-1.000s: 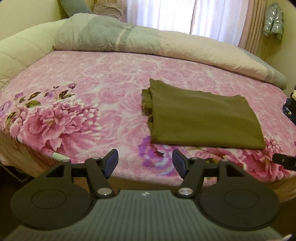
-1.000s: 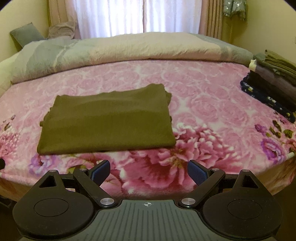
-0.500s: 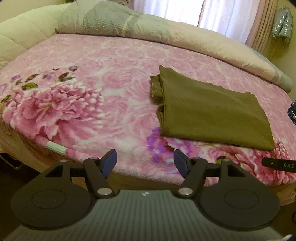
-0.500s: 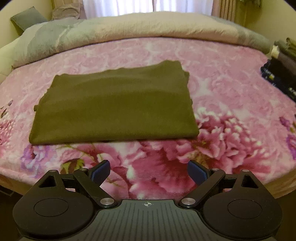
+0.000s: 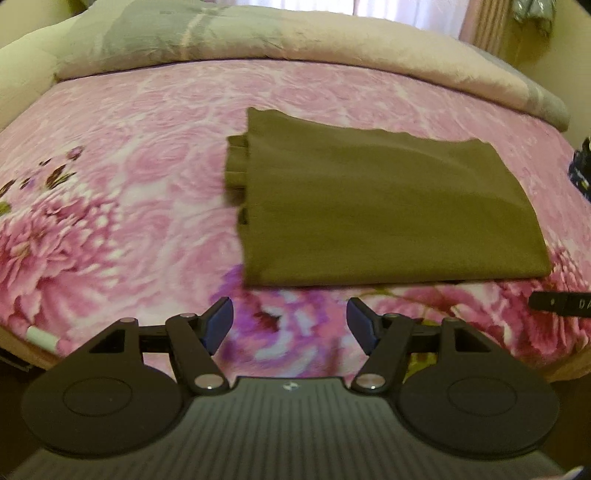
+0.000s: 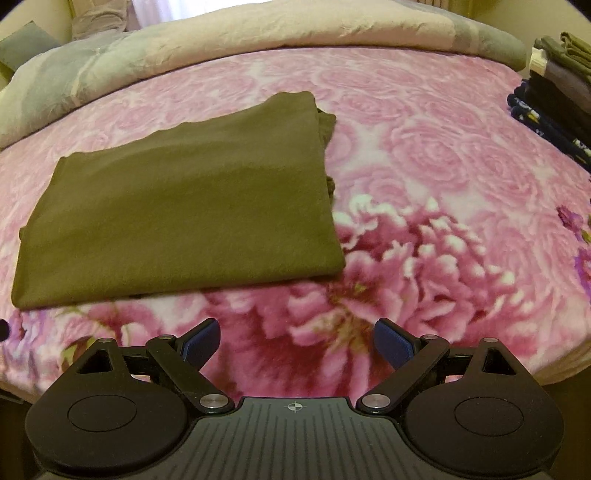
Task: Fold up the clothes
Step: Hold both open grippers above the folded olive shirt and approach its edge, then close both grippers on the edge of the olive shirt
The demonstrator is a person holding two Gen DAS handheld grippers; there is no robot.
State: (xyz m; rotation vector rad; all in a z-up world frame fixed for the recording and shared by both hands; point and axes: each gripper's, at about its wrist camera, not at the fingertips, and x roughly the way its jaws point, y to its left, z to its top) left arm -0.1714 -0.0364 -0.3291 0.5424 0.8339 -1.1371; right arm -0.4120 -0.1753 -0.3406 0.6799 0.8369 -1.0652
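Lying just ahead of your spread jaws, the olive garment is already a flat rectangle; left gripper and right gripper are empty. Perhaps one fold remains, then the folded stack.

Right tool spread wide, empty, just short of folded olive garment on pink floral bed. Stacked clothes far right of garment; rolled duvet beyond it.

bed: pink floral cover | quilt: rolled along far edge | curtain: bright, behind | wall: yellow
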